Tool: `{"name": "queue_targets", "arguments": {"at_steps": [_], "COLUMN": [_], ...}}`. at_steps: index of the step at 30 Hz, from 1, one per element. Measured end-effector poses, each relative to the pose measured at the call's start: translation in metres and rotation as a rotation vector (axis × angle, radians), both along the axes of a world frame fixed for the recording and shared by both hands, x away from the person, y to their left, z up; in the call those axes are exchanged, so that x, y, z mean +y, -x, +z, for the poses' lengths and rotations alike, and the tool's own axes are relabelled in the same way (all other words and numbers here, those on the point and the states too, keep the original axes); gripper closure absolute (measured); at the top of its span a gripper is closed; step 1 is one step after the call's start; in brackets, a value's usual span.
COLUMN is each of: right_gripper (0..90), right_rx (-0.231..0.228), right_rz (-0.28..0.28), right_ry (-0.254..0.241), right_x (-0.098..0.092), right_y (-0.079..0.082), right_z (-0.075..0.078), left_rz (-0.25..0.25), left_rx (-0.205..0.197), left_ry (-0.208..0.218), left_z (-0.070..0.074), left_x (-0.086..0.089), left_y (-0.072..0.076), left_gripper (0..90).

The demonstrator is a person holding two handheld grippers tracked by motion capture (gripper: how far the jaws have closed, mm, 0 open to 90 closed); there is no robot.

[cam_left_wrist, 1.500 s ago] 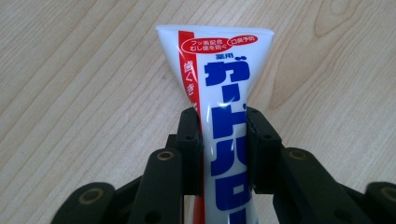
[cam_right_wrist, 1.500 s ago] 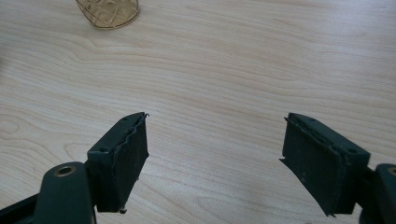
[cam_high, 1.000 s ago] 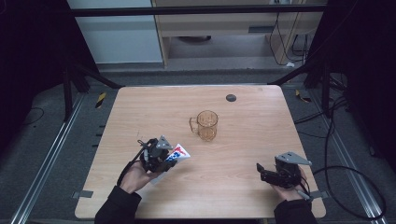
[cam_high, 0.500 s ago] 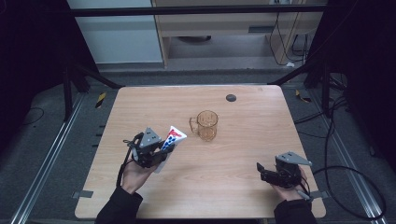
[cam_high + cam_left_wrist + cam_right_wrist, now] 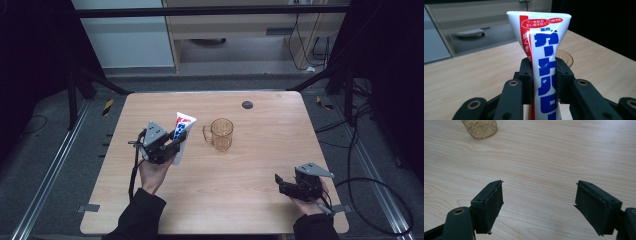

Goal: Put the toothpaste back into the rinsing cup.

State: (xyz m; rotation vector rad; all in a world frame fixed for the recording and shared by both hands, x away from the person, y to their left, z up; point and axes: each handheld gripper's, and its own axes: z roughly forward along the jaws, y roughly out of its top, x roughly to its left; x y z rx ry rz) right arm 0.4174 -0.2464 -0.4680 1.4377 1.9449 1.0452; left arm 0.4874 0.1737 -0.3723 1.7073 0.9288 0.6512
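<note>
Firmly, the left hand-held gripper clamps a toothpaste tube (crimped end up), lifted off the table

On the toothpaste tube we read "薬用", "フッ素配合 むし歯を防ぐ", "口臭予防" and large blue katakana

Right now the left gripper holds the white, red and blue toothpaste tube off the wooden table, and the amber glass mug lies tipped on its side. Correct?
Not quite. The amber glass mug stands upright, as the high view shows. The left gripper does hold the white, red and blue toothpaste tube off the wooden table.
</note>
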Motion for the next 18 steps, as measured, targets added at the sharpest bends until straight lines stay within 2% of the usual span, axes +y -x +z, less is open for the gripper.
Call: {"name": "queue_targets", "arguments": {"at_steps": [1, 9, 14, 18], "right_gripper": [22.2, 22.2, 22.2, 22.3], "right_rx": [-0.002, -0.002, -0.002, -0.001], "right_rz": [0.0, 0.002, 0.002, 0.004], "right_ry": [0.003, 0.005, -0.001, -0.006], "right_x": [0.0, 0.0, 0.0, -0.001], "right_y": [0.0, -0.001, -0.001, -0.001], "right_z": [0.0, -0.001, -0.001, -0.001], "left_rz": [0.01, 0.067, 0.087, 0.096], "left_rx": [-0.016, -0.092, -0.11, -0.122], "left_ry": [0.0, 0.083, 0.114, 0.12], "left_z": [0.003, 0.011, 0.011, 0.009], "left_x": [-0.001, -0.019, -0.029, -0.037], "left_y": [-0.002, -0.02, -0.033, -0.043], "left_gripper": [70.6, 70.6, 70.6, 70.6]}}
